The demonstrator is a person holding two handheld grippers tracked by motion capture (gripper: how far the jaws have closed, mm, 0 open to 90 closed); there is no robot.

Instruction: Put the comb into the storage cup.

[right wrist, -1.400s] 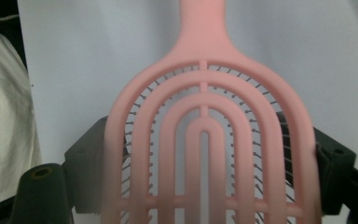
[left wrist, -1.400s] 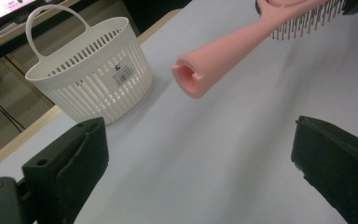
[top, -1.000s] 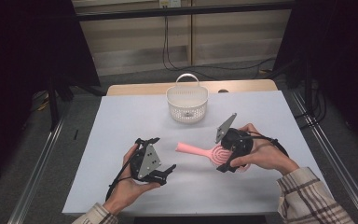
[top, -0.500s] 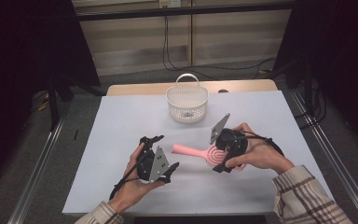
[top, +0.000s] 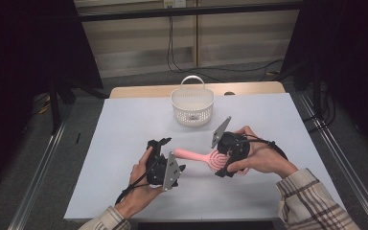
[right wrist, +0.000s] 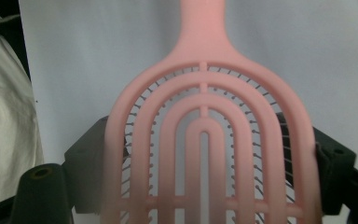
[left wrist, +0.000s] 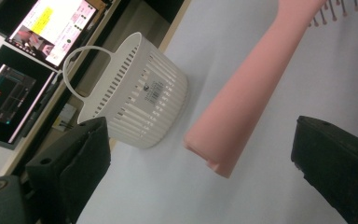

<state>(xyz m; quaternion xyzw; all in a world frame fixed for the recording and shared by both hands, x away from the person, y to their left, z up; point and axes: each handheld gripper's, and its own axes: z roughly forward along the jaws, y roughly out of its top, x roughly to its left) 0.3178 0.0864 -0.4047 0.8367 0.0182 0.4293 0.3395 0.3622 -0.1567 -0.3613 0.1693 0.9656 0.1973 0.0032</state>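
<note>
A pink hairbrush [top: 199, 156] hovers over the middle of the table, its handle pointing left. My right gripper [top: 219, 163] is shut on the brush's round head [right wrist: 205, 140], with a black jaw pressed against each edge. My left gripper [top: 173, 155] is open. In the left gripper view the end of the pink handle [left wrist: 223, 121] lies between the two wide-apart jaws of my left gripper [left wrist: 200, 135] and touches neither. A hand holds each gripper.
A white slatted basket [top: 192, 114] with a hoop handle stands at the back centre of the pale table sheet [top: 124, 124]; it also appears beyond the handle as the basket [left wrist: 135, 98]. Monitors [left wrist: 23, 56] sit past the table's far edge.
My left gripper has edged right until its jaws flank the handle's end. The right hand has brought the brush slightly left and turned it a little.
</note>
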